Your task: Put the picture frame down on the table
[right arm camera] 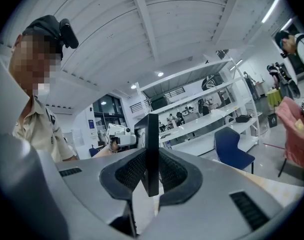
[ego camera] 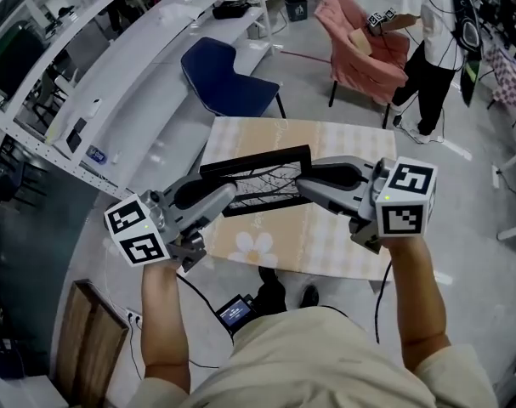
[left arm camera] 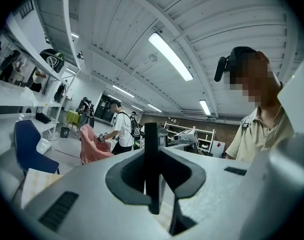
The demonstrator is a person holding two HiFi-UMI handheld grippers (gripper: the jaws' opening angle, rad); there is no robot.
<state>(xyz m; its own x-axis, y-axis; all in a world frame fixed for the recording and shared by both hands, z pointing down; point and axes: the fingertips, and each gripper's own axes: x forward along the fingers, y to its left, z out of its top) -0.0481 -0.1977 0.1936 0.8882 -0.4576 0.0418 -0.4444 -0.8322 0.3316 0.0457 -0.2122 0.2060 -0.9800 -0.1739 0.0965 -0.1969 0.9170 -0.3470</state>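
A black picture frame (ego camera: 259, 179) with a pale branch picture hangs above the small table (ego camera: 343, 236), which has a checked cloth with flowers. My left gripper (ego camera: 231, 195) is shut on the frame's left end, and my right gripper (ego camera: 302, 183) is shut on its right end. In the left gripper view the frame's black edge (left arm camera: 151, 166) stands pinched between the dark pads. In the right gripper view the frame's edge (right arm camera: 152, 154) is clamped the same way.
A blue chair (ego camera: 226, 79) stands behind the table, beside a long white bench (ego camera: 147, 66). A pink-draped chair (ego camera: 364, 45) and a standing person (ego camera: 432, 49) are at the back right. A wooden board (ego camera: 87, 347) lies on the floor at the left.
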